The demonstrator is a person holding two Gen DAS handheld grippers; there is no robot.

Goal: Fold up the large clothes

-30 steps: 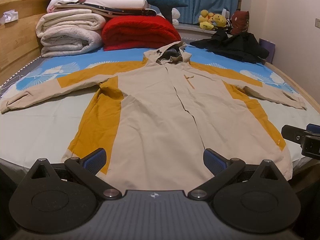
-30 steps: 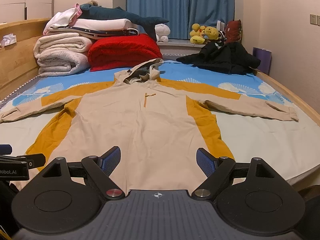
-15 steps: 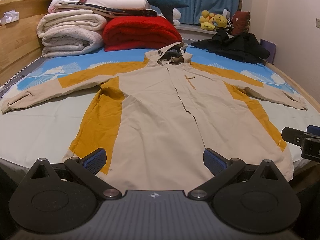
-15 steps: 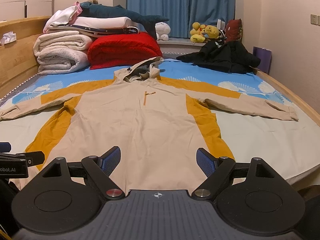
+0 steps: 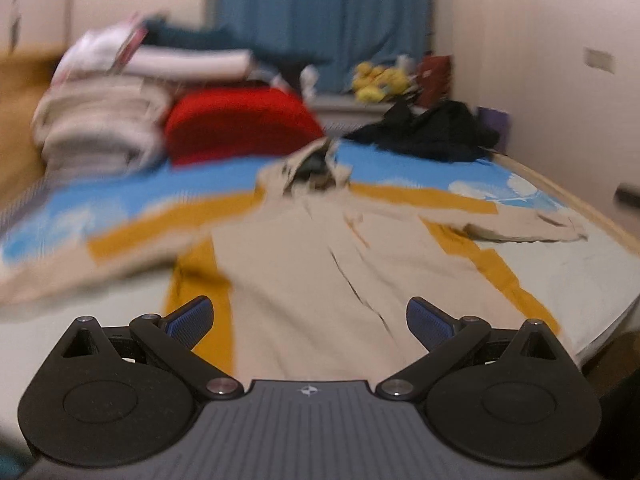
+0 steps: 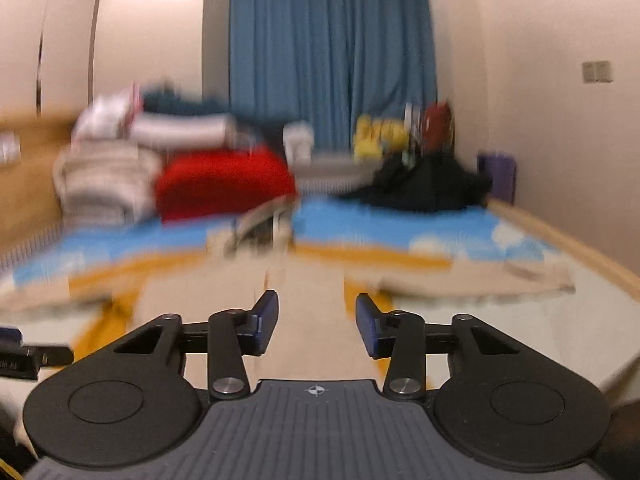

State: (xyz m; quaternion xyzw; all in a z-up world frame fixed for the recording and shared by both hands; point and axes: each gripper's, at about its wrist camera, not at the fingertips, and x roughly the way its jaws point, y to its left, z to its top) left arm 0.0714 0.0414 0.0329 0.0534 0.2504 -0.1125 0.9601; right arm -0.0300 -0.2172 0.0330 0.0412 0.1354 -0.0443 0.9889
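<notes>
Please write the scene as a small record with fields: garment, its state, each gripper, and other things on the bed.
garment: beige and mustard hooded jacket
state: spread flat on the bed, sleeves out, unfolded
left gripper: open, nothing between the fingers
right gripper: closing, nothing between the fingers
other: red blanket, black garment, folded white bedding

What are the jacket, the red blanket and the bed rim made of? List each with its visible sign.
Hooded jacket: probably a thin woven shell fabric, matte beige with mustard panels; it lies flat with crisp creases.
Red blanket: looks like a soft, thick textile; the folded bundle bulges, but blur hides the texture.
Bed rim: seemingly light wood, smooth finish; pale tan colour.
</notes>
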